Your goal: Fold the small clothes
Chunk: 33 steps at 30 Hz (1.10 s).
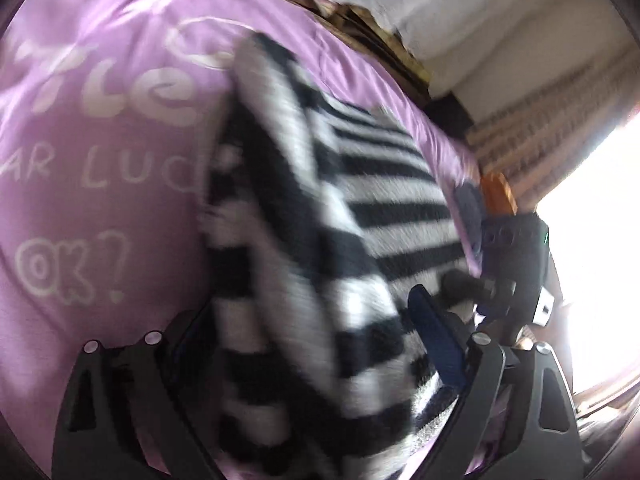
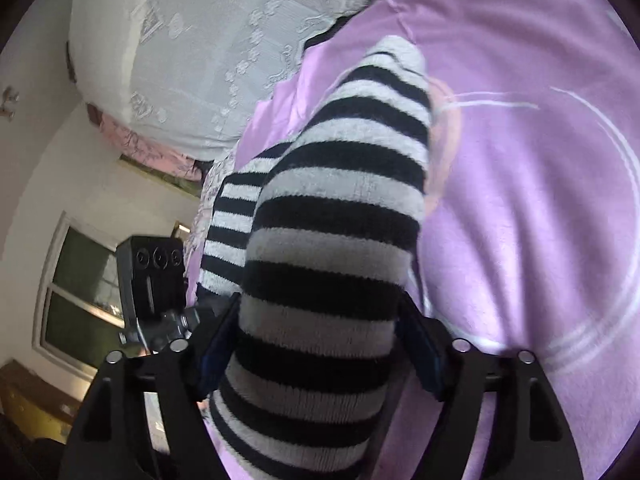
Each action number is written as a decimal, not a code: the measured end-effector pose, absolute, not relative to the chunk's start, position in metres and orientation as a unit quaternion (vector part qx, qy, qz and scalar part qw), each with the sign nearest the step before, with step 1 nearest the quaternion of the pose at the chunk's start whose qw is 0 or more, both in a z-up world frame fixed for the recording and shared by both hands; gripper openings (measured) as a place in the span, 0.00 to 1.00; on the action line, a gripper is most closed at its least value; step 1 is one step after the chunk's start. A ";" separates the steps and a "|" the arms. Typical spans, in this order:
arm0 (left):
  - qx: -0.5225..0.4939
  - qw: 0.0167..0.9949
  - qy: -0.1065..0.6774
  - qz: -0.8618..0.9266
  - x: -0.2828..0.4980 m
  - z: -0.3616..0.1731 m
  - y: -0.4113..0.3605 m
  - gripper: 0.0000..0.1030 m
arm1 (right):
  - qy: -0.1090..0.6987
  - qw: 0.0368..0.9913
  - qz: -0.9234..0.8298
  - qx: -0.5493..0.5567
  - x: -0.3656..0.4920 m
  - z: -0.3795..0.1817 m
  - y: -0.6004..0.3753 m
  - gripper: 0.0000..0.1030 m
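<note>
A black-and-white striped knit garment [image 1: 384, 200] lies on a purple blanket [image 1: 100, 200] printed with white lettering. In the blurred left wrist view, one of its sleeves runs between the fingers of my left gripper [image 1: 304, 312]. The jaws stand wide and the blue pad [image 1: 436, 344] shows its bare face beside the cloth. In the right wrist view, another striped sleeve [image 2: 340, 184] passes between the fingers of my right gripper [image 2: 320, 300]. It hangs at its full width with no visible squeeze. The blanket [image 2: 520, 200] spreads out to the right.
The black camera housing of the other tool [image 1: 512, 248] sits just right of the garment, and shows again at the left [image 2: 154, 276]. A white lace cover [image 2: 180, 40] lies beyond the blanket. A window [image 2: 80, 288] and a bright opening [image 1: 592, 220] flank the bed.
</note>
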State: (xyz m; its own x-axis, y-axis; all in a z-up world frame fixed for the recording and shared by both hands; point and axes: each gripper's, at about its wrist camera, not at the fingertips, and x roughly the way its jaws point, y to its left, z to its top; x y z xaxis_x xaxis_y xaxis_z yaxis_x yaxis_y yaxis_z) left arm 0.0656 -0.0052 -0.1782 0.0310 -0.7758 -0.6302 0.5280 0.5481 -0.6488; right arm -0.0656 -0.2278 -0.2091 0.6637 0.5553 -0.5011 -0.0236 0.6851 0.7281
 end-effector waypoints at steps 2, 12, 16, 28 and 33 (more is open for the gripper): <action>-0.135 0.705 0.521 -0.462 0.069 -0.181 -0.003 0.86 | 0.371 0.850 0.171 0.332 -0.066 -0.207 -0.221 0.83; -0.090 0.739 0.490 -0.452 0.039 -0.166 -0.022 0.68 | 0.358 0.871 0.138 0.306 -0.076 -0.194 -0.211 0.61; -0.099 0.743 0.473 -0.463 0.024 -0.149 -0.032 0.60 | 0.331 0.884 0.128 0.303 -0.100 -0.175 -0.224 0.60; -0.042 0.720 0.418 -0.553 -0.024 -0.070 -0.158 0.60 | 0.237 0.923 0.044 0.299 -0.203 -0.104 -0.322 0.60; -0.018 0.700 0.388 -0.599 -0.044 -0.032 -0.223 0.60 | 0.194 0.937 -0.002 0.292 -0.251 -0.067 -0.370 0.60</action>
